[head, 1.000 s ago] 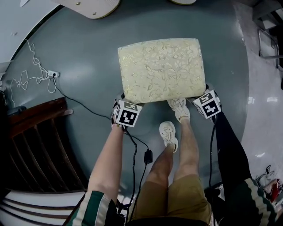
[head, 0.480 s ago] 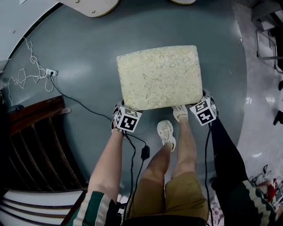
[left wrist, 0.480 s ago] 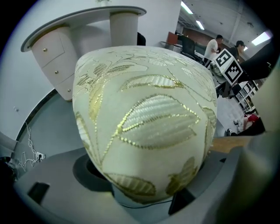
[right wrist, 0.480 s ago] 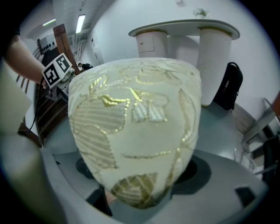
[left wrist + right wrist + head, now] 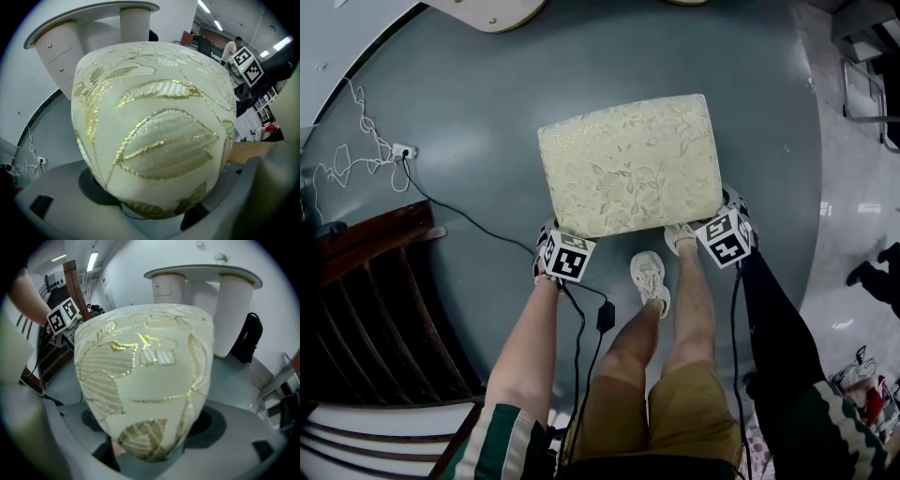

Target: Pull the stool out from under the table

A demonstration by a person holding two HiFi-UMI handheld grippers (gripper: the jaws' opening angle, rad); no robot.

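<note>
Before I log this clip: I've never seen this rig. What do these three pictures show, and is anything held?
No robot here: a person carries a hand-held gripper in each hand. The top-down picture comes from a camera on the person's head; the other two cameras ride on the grippers and look along their jaws. On the grey floor stands a cream cushioned stool, clear of the white table. The left hand-held gripper clamps its near left corner, the right hand-held gripper its near right corner. The person's legs show below.

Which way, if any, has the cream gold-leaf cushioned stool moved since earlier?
Yes: the stool slid down-frame, away from the pale table base at the top edge.
</note>
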